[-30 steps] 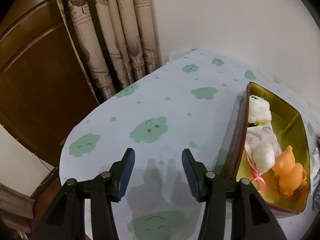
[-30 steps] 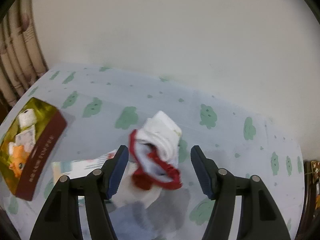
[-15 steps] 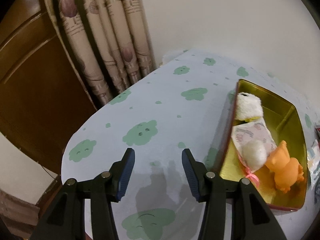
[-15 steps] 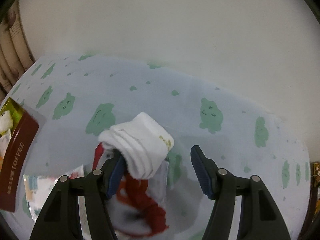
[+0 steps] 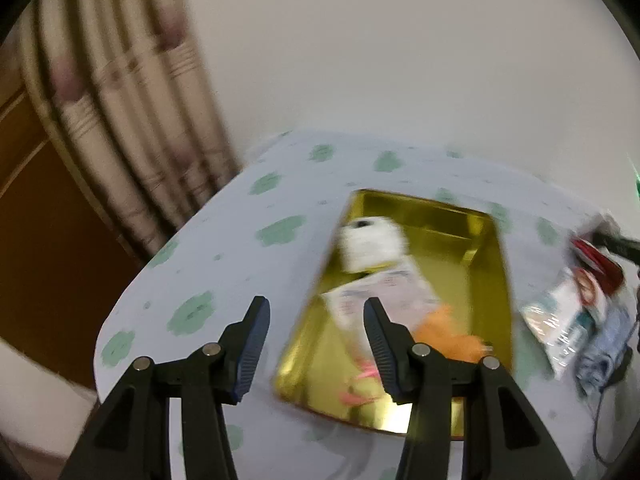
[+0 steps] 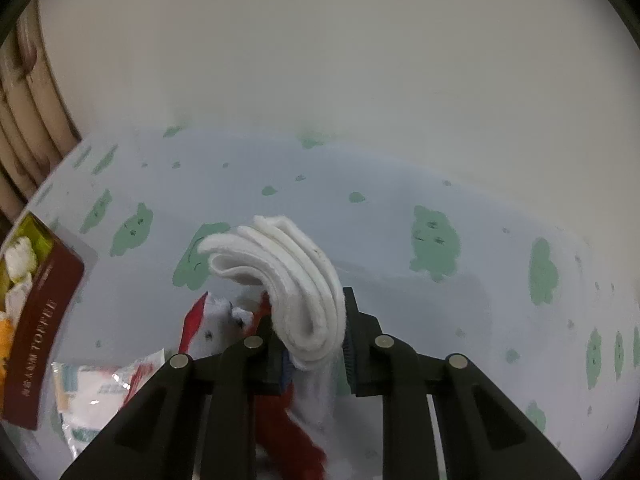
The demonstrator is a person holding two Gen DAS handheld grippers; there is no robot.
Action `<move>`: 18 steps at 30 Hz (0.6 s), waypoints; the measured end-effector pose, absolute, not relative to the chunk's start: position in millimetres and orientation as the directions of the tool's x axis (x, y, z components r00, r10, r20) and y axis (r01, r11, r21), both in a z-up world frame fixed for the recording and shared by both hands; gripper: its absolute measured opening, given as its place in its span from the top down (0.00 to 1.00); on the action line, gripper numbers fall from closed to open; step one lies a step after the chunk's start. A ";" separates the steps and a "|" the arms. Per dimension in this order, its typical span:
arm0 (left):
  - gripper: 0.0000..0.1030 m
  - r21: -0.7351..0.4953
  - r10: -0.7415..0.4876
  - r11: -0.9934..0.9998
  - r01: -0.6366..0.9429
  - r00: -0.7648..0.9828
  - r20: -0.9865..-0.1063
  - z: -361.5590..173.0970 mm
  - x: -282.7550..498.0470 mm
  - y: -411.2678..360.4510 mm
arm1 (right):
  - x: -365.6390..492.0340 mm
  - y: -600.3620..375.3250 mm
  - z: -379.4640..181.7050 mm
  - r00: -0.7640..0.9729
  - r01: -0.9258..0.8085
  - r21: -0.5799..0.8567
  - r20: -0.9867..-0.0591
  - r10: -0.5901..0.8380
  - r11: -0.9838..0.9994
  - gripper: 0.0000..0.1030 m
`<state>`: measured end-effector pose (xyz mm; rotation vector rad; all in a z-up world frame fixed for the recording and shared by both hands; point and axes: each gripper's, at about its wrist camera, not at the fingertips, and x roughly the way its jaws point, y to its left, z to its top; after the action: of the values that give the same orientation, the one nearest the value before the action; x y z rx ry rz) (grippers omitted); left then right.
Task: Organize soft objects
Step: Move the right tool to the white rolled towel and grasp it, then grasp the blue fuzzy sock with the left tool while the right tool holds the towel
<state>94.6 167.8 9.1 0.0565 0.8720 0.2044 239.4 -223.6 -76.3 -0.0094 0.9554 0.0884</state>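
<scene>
My right gripper [image 6: 310, 332] is shut on a folded white sock [image 6: 288, 272], held over a red and white fabric item [image 6: 276, 420] on the table. My left gripper [image 5: 316, 320] is open and empty above the near edge of a gold tin [image 5: 480, 240]. The tin holds a white plush [image 5: 372, 244], a pink patterned packet [image 5: 384, 296] and an orange plush [image 5: 448, 332]. The tin also shows in the right wrist view [image 6: 40, 320] at the far left, with its maroon side. The left wrist view is blurred.
The table has a pale cloth with green clouds [image 6: 436, 240]. A plastic packet [image 6: 104, 384] lies between the tin and the pile; it also shows in the left wrist view [image 5: 560, 316] with blue cloth [image 5: 604, 352]. Curtains [image 5: 120, 120] and a wooden door [image 5: 40, 240] stand left.
My right gripper has closed on the white sock. My left gripper has swung right, so the tin now lies ahead of it.
</scene>
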 end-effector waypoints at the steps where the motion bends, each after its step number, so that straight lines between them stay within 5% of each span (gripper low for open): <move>1: 0.52 0.137 0.186 0.982 -0.126 0.632 -0.752 11.0 95.0 157.4 | 234.3 -228.2 -73.0 0.580 -0.073 0.043 -0.811 0.078 0.996 0.82; 18: 0.51 0.008 -0.275 0.863 0.504 0.484 -0.831 -12.9 81.6 -37.7 | 104.0 -331.7 -63.8 0.612 0.116 0.084 -0.791 -0.004 0.990 0.82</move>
<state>81.6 -37.7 -12.9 0.2666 0.9550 -0.4812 104.0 -331.7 -63.8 0.1317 0.9109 -0.0694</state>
